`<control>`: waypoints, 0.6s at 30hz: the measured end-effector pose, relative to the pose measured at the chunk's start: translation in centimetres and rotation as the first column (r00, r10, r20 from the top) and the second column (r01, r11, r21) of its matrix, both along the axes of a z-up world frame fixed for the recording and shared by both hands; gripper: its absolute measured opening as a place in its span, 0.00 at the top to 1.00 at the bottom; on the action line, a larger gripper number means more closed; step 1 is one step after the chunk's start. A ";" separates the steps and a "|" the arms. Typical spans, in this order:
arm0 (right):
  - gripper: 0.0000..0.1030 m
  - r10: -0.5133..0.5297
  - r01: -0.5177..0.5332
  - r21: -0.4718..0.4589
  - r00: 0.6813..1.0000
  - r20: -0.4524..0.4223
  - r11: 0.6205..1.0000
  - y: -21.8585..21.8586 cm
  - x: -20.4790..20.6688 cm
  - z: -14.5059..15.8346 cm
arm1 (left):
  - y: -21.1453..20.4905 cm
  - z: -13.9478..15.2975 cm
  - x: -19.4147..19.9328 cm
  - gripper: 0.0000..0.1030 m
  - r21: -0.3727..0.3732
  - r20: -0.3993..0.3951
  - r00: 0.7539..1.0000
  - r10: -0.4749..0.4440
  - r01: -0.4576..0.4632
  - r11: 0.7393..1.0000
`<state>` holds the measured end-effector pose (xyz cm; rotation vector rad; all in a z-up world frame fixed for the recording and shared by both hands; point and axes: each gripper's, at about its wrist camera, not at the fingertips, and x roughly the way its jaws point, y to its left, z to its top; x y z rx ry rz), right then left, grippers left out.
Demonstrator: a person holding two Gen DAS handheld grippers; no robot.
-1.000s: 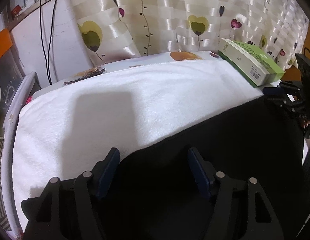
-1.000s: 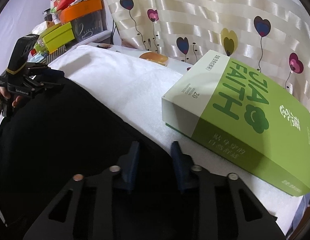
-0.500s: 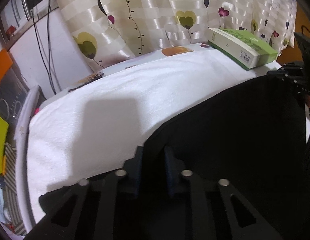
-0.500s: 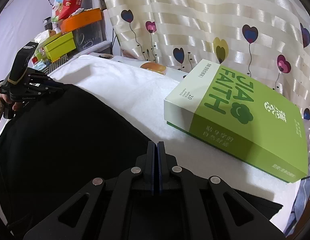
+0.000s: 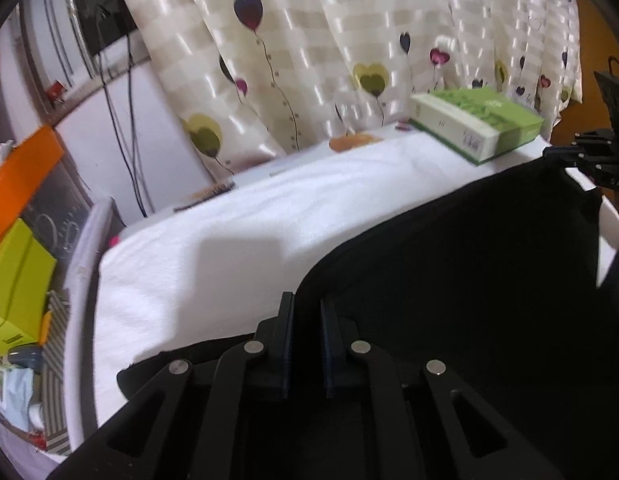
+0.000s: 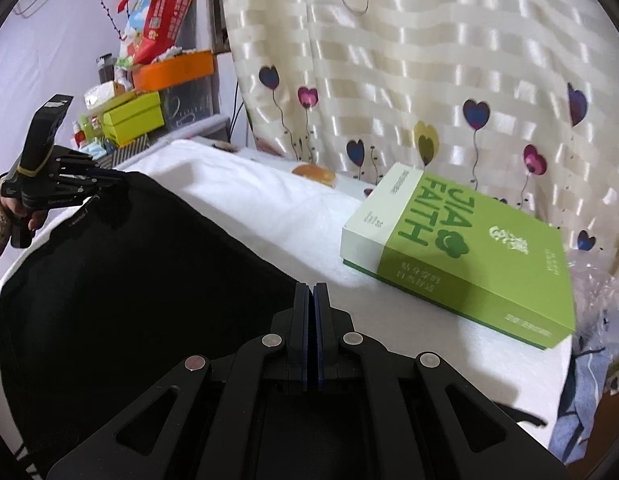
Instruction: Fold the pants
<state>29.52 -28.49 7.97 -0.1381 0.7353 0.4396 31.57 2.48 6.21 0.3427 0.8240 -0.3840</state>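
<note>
Black fabric pants [image 5: 449, 280]: we clamp the edge in left gripper [image 5: 306, 312] and right gripper [image 6: 311, 300]; lift both corners evenly.

pants [image 5: 469, 264] | black, dark fabric | edge lifted at both ends, spread over white towel [image 5: 237, 232]

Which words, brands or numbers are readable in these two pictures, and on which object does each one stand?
"JIA FAITH": upside down on top of the green box, right wrist view.
Chinese print on that box's side: too blurred to read.
Small print on its white end: too small.
"DAS": partial, on the right gripper, left wrist view.
Lettering on the left gripper: too small.
Red package on the shelf: print unreadable.
</note>
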 end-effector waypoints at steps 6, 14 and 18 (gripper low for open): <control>0.98 -0.011 0.009 0.030 0.998 0.058 0.999 0.2 -4.2 3.3 | 0.2 3.1 -3.9 0.87 -0.019 0.077 0.997 -0.002 0.004 1.000; 0.98 -0.017 0.010 0.067 0.994 0.104 0.998 0.8 -10.4 5.5 | 1.0 5.3 -9.8 0.87 -0.046 0.132 0.991 0.018 -0.012 0.999; 1.00 -0.032 0.019 0.108 0.992 0.118 0.994 0.8 -13.8 6.0 | 1.2 5.7 -13.1 0.88 -0.063 0.152 0.988 0.029 -0.020 0.998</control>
